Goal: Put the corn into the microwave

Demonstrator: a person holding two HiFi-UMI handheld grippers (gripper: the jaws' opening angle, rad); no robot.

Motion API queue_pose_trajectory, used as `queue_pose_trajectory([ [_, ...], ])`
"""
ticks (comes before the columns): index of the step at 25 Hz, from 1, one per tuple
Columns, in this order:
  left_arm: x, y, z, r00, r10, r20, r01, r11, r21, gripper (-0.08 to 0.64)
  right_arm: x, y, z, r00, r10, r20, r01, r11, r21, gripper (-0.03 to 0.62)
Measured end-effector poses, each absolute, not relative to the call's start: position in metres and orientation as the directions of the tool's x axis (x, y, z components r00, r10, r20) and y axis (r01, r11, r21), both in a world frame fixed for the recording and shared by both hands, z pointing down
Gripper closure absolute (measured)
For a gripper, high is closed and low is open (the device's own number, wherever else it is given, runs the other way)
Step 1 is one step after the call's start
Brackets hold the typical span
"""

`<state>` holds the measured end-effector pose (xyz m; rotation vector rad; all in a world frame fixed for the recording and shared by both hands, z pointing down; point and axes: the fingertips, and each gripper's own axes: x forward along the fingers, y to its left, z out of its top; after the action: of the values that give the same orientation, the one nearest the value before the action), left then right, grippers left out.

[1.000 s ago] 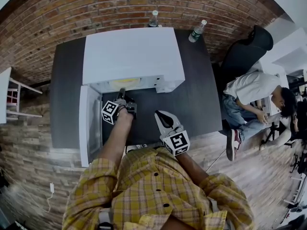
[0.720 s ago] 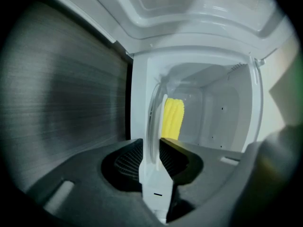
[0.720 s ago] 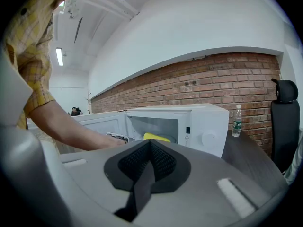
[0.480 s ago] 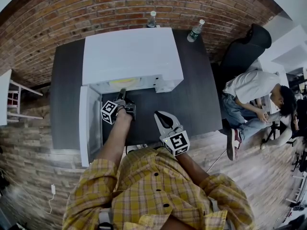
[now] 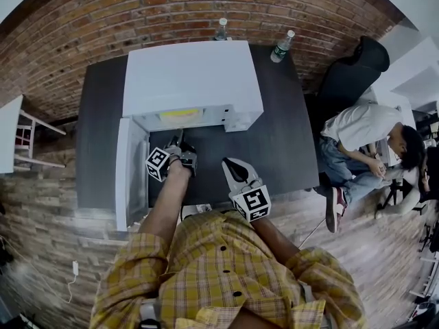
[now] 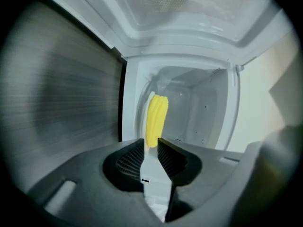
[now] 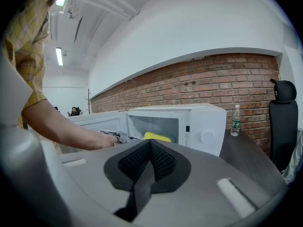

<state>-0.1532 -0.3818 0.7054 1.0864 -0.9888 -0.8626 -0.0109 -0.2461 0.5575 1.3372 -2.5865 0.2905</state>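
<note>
The yellow corn (image 6: 156, 119) lies inside the open white microwave (image 5: 192, 74), toward the left of its chamber; it also shows as a yellow strip in the head view (image 5: 180, 114) and in the right gripper view (image 7: 157, 136). My left gripper (image 6: 150, 143) sits just in front of the opening, apart from the corn. Its jaws are closing, with a narrow gap and nothing between them. The microwave door (image 5: 132, 170) is swung open to the left. My right gripper (image 5: 230, 164) rests shut over the dark table (image 5: 281, 149), short of the microwave.
Two water bottles (image 5: 219, 27) (image 5: 282, 44) stand behind the microwave by the brick wall. A black chair (image 5: 357, 74) and a seated person (image 5: 363, 136) are at the right. A white stand (image 5: 20, 136) is off the table's left side.
My left gripper has drawn back a little from the microwave opening toward me, leaving the corn inside. The right gripper has not moved.
</note>
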Motion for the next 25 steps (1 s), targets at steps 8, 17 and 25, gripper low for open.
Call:
queue_pose_trajectory([
  [8, -0.145, -0.365, 0.668, 0.339, -0.933, 0.119, 0.083, 0.155, 0.984, 0.56, -0.011, -0.237, 0.554, -0.572, -0.77, 0.281, -0.81, 0.585, -0.046, 0.588],
  [17, -0.141, -0.328, 0.645, 0.326, -0.942, 0.075, 0.063, 0.101, 0.993, 0.56, -0.006, -0.216, 0.547, -0.6, -0.754, 0.267, -0.789, 0.613, -0.039, 0.588],
  [25, -0.126, -0.296, 0.611, 0.377, -0.926, 0.024, -0.116, -0.022, 0.993, 0.56, -0.003, -0.199, 0.536, -0.633, -0.738, 0.236, -0.765, 0.643, -0.043, 0.588],
])
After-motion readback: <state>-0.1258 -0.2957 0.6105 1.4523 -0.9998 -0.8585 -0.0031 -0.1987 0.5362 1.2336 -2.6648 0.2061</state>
